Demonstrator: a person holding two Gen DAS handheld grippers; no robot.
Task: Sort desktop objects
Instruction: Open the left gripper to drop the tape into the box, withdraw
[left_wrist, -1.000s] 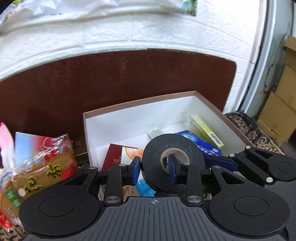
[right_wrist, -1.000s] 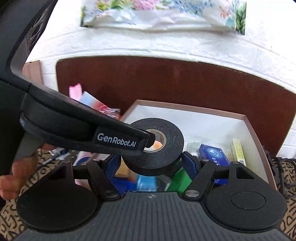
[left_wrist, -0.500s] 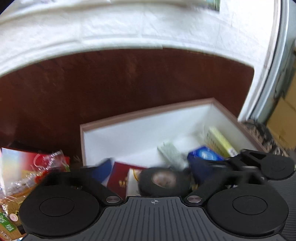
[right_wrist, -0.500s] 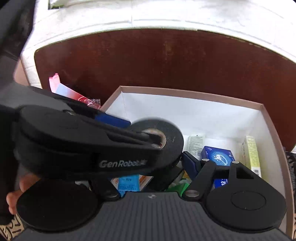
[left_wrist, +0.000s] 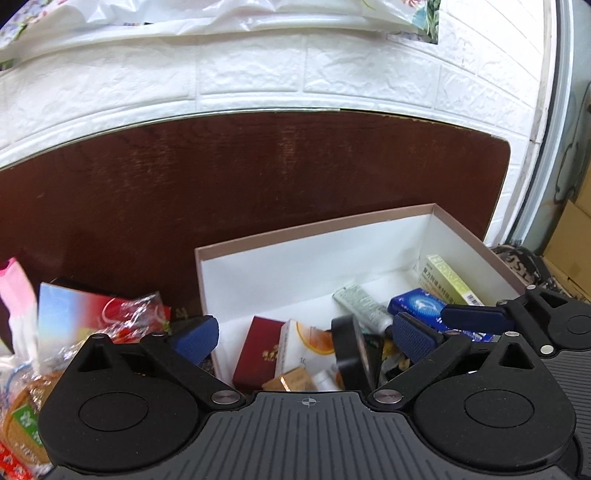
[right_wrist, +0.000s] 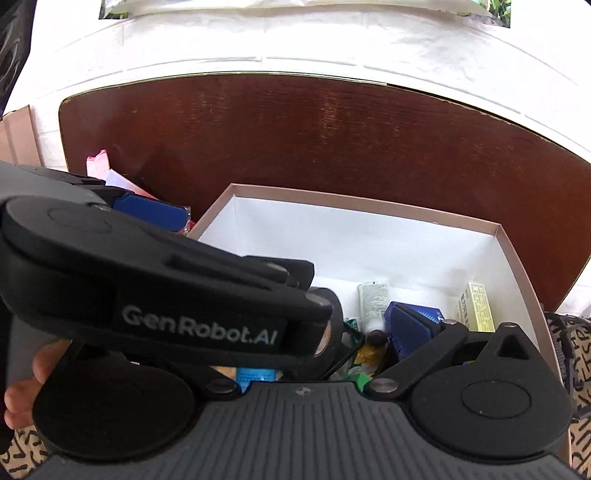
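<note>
Black tape roll sits on edge inside the white box, lower centre of the left wrist frame, leaning among the red carton and the orange-print carton; nothing grips it. Left gripper has its jaws spread wide: one blue pad at lower left outside the box wall, the other at lower centre-right just beside the roll, no contact that I can see, holding nothing. Right gripper looks wide open too, but only its right blue pad shows; the other side is hidden behind the left gripper body crossing the lower left of the right wrist frame, so it's mostly a guess from one finger. It appears to carry nothing.

Step in hand reads as release and clear out. To do it well: lift the left gripper straight up and back, keeping jaws wide so the near pad doesn't clip the roll and tip it. Watch the left pad against the box rim. The two grippers overlap closely, so move one at a time.

Tube, blue packet and yellow-green carton already lie at the right of the box. Snack bags wait outside it at lower left, likely next pick
</note>
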